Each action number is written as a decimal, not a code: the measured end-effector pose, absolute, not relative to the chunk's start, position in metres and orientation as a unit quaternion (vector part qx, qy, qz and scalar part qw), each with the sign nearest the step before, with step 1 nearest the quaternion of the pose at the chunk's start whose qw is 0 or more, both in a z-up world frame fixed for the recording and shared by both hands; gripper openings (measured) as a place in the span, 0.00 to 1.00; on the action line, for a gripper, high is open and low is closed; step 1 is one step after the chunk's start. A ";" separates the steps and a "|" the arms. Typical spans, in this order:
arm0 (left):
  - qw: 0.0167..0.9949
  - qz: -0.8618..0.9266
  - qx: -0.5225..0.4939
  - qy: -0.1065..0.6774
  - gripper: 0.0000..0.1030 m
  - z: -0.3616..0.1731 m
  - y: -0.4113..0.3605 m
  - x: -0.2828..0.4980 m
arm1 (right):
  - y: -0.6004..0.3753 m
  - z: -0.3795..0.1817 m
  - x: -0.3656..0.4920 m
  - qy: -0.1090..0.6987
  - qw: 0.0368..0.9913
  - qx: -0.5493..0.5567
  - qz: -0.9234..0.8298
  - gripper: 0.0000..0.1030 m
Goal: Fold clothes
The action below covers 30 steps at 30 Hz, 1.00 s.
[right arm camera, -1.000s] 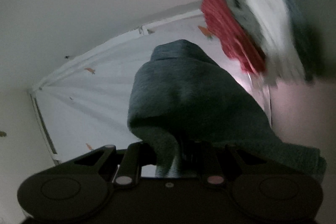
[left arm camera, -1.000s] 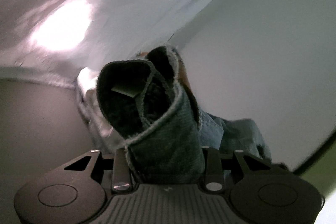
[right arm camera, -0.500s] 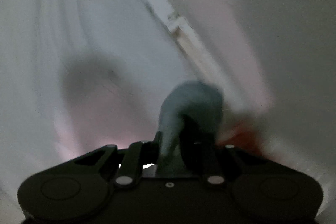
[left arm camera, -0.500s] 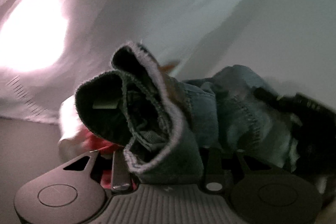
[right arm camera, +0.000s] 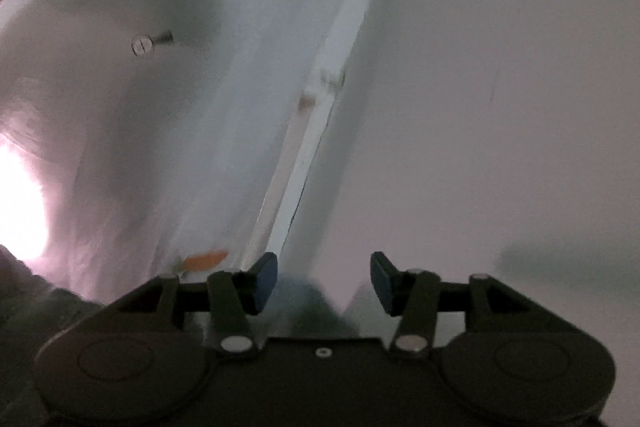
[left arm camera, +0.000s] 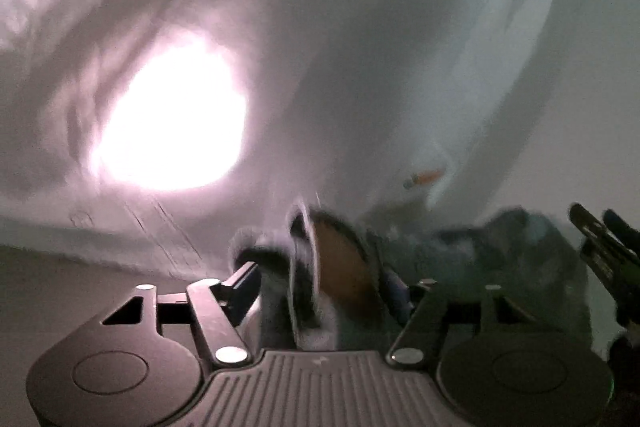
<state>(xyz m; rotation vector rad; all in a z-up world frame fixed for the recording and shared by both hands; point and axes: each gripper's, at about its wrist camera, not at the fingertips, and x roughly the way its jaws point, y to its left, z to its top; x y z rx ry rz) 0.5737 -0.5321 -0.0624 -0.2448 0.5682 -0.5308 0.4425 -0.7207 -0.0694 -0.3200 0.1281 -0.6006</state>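
In the left wrist view a rolled bundle of blue denim slumps between the fingers of my left gripper. Its jaws are opening, and the blue pads stand off the cloth. More denim lies heaped to the right. The right wrist view shows my right gripper with its jaws opening and both blue pads bare. A blurred blue-grey piece of cloth sits low between them, touching neither pad.
A white sheet with small printed motifs spreads ahead, with a bright glare patch on it. A plain white surface lies right of the sheet's hem. Black hardware shows at the left view's right edge.
Both grippers' jaws have spread apart. The denim that stood tall in the left jaws has sunk low. The cloth in the right jaws has dropped nearly out of view, and that view has rolled.
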 end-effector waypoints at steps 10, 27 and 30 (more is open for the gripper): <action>0.888 -0.257 -0.119 0.362 0.81 -0.127 -0.546 0.625 | -0.780 -0.144 0.498 0.181 0.945 -0.072 -0.264 0.49; 0.935 -0.282 -0.072 0.203 1.00 -0.011 -0.448 0.516 | -0.681 -0.066 0.442 0.160 0.954 -0.071 -0.242 0.94; 0.947 -0.273 -0.063 0.159 1.00 0.014 -0.419 0.472 | -0.641 -0.048 0.416 0.140 0.964 -0.052 -0.221 0.96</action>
